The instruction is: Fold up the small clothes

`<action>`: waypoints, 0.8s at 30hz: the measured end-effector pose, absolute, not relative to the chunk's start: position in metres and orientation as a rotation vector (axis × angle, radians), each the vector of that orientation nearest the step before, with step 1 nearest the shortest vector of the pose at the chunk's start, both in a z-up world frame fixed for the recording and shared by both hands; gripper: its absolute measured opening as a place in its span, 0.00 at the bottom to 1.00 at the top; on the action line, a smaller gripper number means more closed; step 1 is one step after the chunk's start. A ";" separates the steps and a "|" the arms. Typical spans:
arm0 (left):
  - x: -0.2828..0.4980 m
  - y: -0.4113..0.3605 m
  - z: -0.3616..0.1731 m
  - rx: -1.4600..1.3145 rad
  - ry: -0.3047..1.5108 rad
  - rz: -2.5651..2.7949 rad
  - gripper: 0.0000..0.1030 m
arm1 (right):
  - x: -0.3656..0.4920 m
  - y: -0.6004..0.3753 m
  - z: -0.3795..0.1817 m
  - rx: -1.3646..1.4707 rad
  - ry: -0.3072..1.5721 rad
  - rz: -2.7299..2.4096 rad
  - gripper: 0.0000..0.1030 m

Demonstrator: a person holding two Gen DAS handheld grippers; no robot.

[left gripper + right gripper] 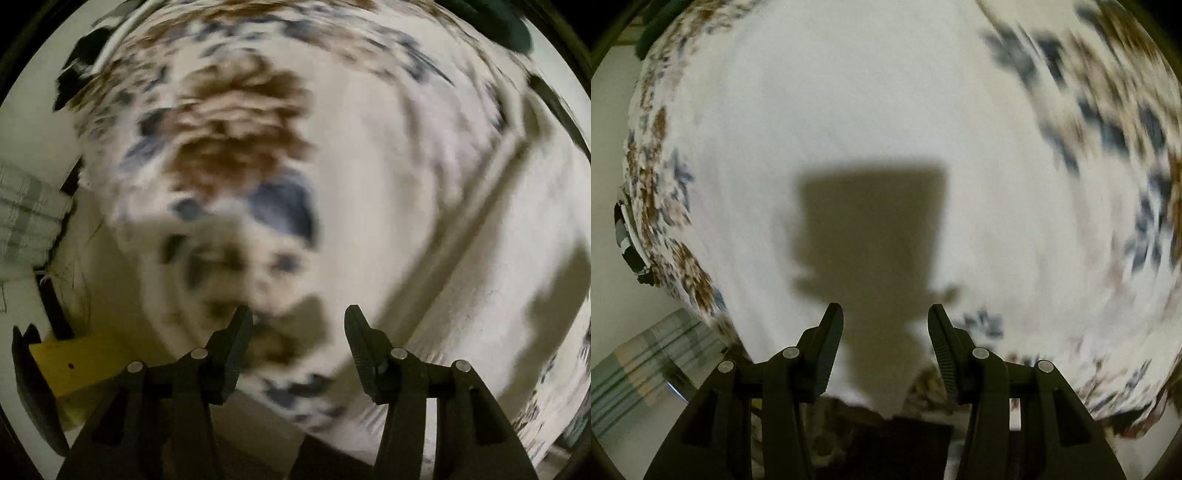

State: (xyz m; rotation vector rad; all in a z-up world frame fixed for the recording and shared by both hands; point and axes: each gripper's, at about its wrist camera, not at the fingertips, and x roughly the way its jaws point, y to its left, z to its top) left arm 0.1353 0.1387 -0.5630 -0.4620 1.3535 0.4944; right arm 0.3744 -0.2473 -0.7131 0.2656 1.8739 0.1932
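Floral cloth, white with brown and blue-grey print (blurred), spread flat beneath both tools. Left gripper: ribbed black fingers parted, empty. Right gripper: likewise parted, empty, its blocky shadow on plain white fabric.

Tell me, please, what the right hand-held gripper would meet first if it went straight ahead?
Most likely the plain white middle of the floral cloth, where the right hand-held gripper casts its shadow; its jaws are open and empty. Depth is unclear.

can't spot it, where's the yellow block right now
Left wrist view, lower left: the yellow block sits beside the floral cloth, left of the left gripper.
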 end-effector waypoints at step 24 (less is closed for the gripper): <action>0.138 0.080 -0.522 -0.506 1.320 0.221 0.00 | 0.191 -0.281 -0.763 0.433 1.843 0.087 0.06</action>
